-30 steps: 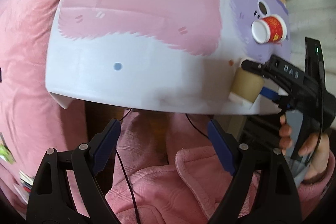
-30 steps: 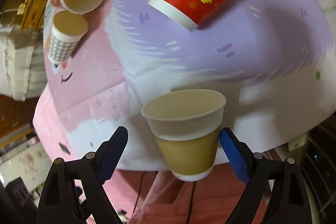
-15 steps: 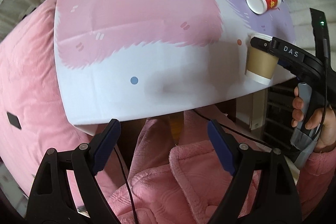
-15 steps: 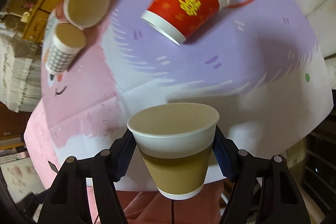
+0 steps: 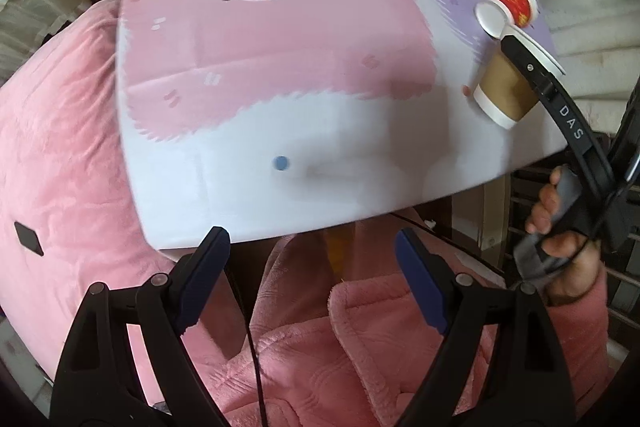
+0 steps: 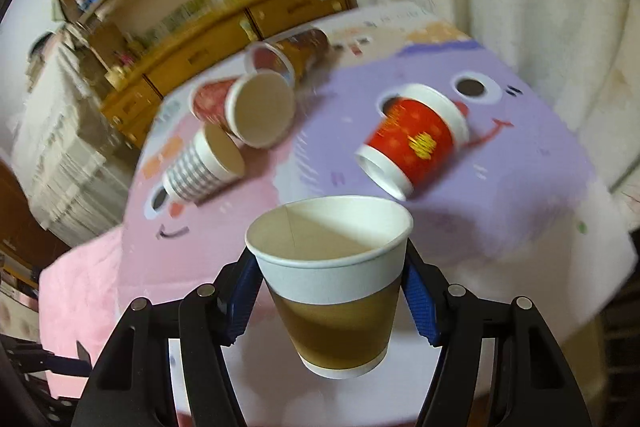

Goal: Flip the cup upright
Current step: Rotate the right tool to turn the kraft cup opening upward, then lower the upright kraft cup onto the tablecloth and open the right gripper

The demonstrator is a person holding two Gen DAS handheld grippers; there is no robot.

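The table (image 5: 320,131) fills most of what I see, its cloth printed with a pink face and a purple one. My pink robe (image 5: 360,347) sits under the near edge.

Across the far side lie the other cups, all on their sides: a checked cup (image 6: 200,171), a red-patterned one (image 6: 244,111) with its mouth towards me, another behind it (image 6: 280,59), and a red cup (image 6: 416,143) on the purple face, base pointing my way.

My right gripper (image 6: 332,303) is clamped on the brown cup (image 6: 332,291), one blue pad pressing each side of the wall just below the white band. The cup is mouth up, its axis close to vertical with perhaps a slight lean, and it seems to hang a little above the near right part of the table rather than stand on it; from the left view the cup (image 5: 504,87) looks tipped, but I put that down to the lens.

My left gripper (image 5: 312,283) is spread wide with nothing between the pads, hovering off the near edge, well apart from every cup.

So the next move turns on one thing: the cup's base faces straight down at the cloth below it. I judge the turn is done, and my right hand (image 5: 560,223) only needs to lower it flat and let go
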